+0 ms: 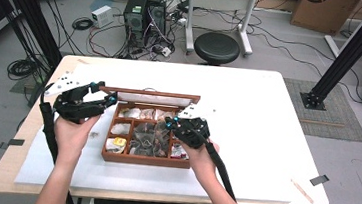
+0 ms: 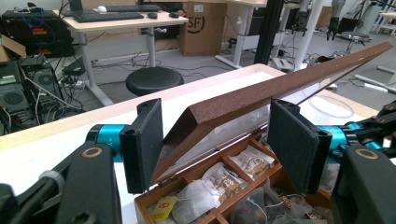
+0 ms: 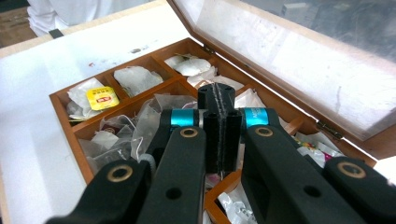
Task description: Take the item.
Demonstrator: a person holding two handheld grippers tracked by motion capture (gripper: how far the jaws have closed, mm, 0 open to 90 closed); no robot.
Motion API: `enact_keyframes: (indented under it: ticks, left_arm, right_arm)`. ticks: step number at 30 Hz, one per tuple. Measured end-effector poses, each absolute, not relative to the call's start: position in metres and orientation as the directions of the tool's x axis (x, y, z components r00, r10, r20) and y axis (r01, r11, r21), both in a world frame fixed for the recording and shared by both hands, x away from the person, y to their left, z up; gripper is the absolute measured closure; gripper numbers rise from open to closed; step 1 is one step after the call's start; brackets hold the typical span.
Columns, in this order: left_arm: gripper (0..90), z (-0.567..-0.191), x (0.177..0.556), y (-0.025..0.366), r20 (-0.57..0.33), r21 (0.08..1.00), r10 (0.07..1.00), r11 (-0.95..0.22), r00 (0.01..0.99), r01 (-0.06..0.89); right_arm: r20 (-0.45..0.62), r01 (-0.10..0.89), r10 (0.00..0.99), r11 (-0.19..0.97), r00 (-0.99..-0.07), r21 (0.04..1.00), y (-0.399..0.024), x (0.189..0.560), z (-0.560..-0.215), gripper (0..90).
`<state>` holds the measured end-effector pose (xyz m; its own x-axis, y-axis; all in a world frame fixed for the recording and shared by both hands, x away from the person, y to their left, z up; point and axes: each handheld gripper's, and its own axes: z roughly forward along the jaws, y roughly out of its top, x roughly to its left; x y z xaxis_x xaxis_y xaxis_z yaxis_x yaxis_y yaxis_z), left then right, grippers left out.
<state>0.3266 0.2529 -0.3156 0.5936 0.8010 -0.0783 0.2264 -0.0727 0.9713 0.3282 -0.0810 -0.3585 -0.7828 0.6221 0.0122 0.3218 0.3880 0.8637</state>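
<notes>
A wooden tea box with several compartments of tea bags sits on the white mat. Its glazed lid stands raised at the back. My left gripper is shut on the lid's left corner; in the left gripper view the brown lid frame runs slanting between the two pads. My right gripper hovers over the box's middle compartments, shut, with its pads pressed flat together. A yellow-tagged tea bag lies in a front corner compartment. White and clear bags crowd the middle of the box.
The white mat covers most of the wooden table. Behind the table stand a black stool, computer towers and loose cables. A black frame post rises at the right.
</notes>
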Motion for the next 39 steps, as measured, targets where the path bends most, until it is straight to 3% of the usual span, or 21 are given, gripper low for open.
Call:
enact_keyframes:
  ticks: [18,39]
  left_arm:
    - [36.7,-0.314,0.331,0.251,-0.093,0.972,0.812,-0.05,0.576,0.228]
    - [36.7,-0.314,0.332,0.251,-0.096,0.973,0.815,-0.046,0.572,0.228]
  right_arm:
    - [0.029,0.312,0.657,0.318,-0.754,0.895,-0.135,0.319,-0.34,90.0]
    - [0.075,0.353,0.781,0.192,-0.62,0.916,-0.204,0.336,-0.336,90.0]
